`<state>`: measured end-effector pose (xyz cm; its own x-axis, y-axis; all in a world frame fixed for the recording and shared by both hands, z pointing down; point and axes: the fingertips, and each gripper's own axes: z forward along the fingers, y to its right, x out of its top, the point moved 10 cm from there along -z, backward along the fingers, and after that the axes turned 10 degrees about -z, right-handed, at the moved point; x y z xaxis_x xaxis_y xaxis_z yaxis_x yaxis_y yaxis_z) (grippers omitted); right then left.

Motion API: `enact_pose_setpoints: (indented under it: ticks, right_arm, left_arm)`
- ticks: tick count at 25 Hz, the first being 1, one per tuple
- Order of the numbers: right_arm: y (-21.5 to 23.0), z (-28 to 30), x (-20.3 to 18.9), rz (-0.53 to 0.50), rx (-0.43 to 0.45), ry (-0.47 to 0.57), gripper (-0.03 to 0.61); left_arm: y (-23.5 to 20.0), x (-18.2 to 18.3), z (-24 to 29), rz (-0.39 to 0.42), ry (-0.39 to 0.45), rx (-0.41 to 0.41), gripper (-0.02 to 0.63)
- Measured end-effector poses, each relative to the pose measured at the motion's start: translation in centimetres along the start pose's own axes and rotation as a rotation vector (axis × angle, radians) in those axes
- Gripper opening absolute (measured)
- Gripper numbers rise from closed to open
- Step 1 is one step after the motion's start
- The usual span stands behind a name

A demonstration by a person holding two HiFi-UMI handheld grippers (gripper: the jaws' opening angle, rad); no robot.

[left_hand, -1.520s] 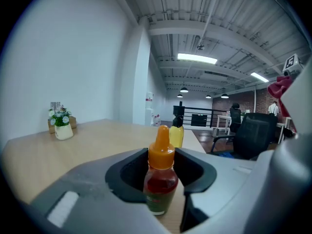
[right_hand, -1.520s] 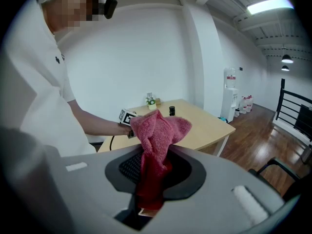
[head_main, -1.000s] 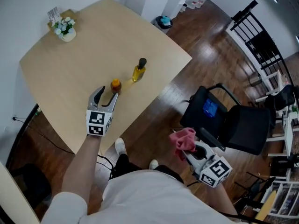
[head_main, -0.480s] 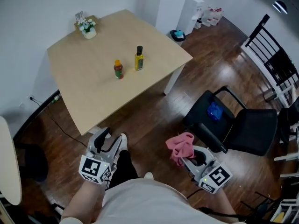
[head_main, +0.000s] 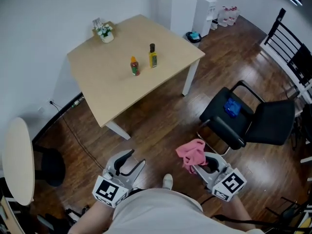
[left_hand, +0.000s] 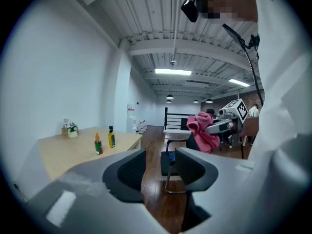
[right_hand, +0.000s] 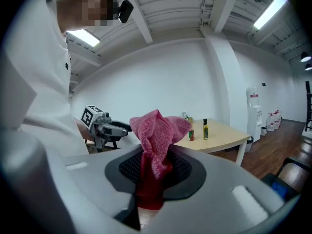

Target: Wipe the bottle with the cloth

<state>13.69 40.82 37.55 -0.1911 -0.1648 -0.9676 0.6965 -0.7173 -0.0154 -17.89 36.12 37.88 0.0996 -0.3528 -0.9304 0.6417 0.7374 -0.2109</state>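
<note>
Two bottles stand on the light wood table (head_main: 112, 89) far ahead: a yellow bottle (head_main: 153, 56) with a black cap and a small orange bottle (head_main: 134, 66). Both grippers are low, close to my body and well away from the table. My left gripper (head_main: 128, 163) has its jaws closing, with a gap still showing and nothing between them (left_hand: 158, 162). My right gripper (head_main: 204, 164) is shut on a pink cloth (head_main: 190, 151), which bunches up above its jaws (right_hand: 158, 130). In the left gripper view the bottles (left_hand: 111, 137) are small on the table.
A black chair (head_main: 253, 123) with a blue thing (head_main: 232, 107) on its seat stands to the right on the wooden floor. On the table's far corner is a flower pot (head_main: 104, 33). A white round table (head_main: 18, 160) is at the left and a water dispenser (head_main: 205, 6) at the back.
The person has stepped back from the table. My left gripper, which was beside the orange bottle, has come down near the body with narrower jaws. The right gripper keeps the cloth.
</note>
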Motion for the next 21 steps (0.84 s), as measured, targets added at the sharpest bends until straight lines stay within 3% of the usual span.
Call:
enact_pose_setpoints:
  ticks: [5, 7, 9, 12, 16, 21]
  right_arm:
    - [-4.1, -0.1, 1.1, 0.004, -0.022, 0.014, 0.086]
    - [-6.1, 1.1, 1.8, -0.006, -0.007, 0.007, 0.086]
    - [-8.4, 2.5, 2.7, -0.017, 0.019, 0.001, 0.086]
    - [-11.9, 4.1, 3.9, -0.043, 0.051, -0.005, 0.086]
    - [-15.6, 5.7, 5.0, -0.063, 0.055, -0.024, 0.086]
    - [-20.4, 7.8, 5.2, -0.068, 0.045, -0.040, 0.086]
  left_arm:
    - [1.5, 1.5, -3.5, 0.038, 0.099, -0.052, 0.195]
    - [1.5, 1.6, -5.9, 0.110, 0.111, -0.039, 0.192]
    - [1.4, 1.2, -8.4, 0.191, 0.099, -0.015, 0.149]
    - [1.0, -0.1, -11.9, 0.143, 0.104, -0.008, 0.148]
    - [-0.5, -1.5, -16.0, 0.212, 0.045, 0.080, 0.142]
    - [-2.5, -3.3, -21.3, 0.199, 0.038, 0.092, 0.141]
